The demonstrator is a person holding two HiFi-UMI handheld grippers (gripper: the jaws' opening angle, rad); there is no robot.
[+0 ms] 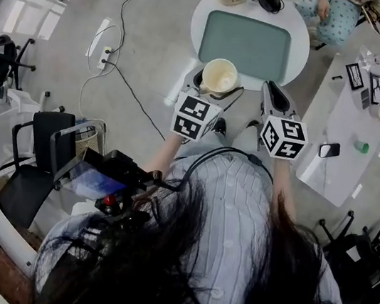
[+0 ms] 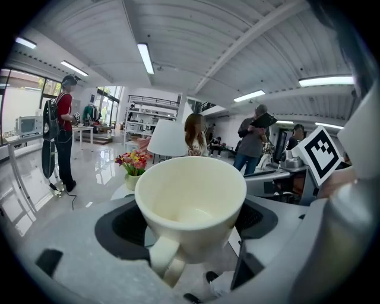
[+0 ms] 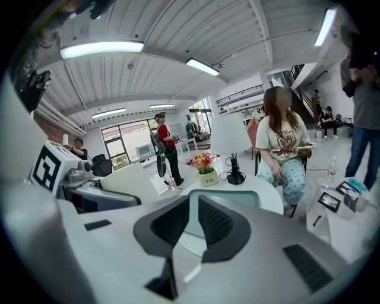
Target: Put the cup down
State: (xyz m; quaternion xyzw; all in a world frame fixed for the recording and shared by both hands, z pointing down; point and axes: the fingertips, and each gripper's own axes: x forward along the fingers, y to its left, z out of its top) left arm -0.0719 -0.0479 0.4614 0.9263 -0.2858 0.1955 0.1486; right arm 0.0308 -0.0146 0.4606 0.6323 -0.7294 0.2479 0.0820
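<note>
In the left claw [image 2: 193, 224] — a cream cup [image 2: 191, 196], upright, empty.

The cup [image 2: 191, 196] looks like smooth cream ceramic with a soft glaze. The left gripper [image 2: 190, 217] is matt, faintly grainy grey plastic with ribbed black pads [image 2: 127, 222]. At the cup's twelve o'clock a matt grey-green tray [image 1: 246, 44] lies on a smooth white table [image 1: 201, 20]

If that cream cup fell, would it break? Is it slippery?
Probably breakable: the cup looks like thick glazed ceramic. Its glossy wall may be slippery. It is empty, so likely fairly light.
</note>
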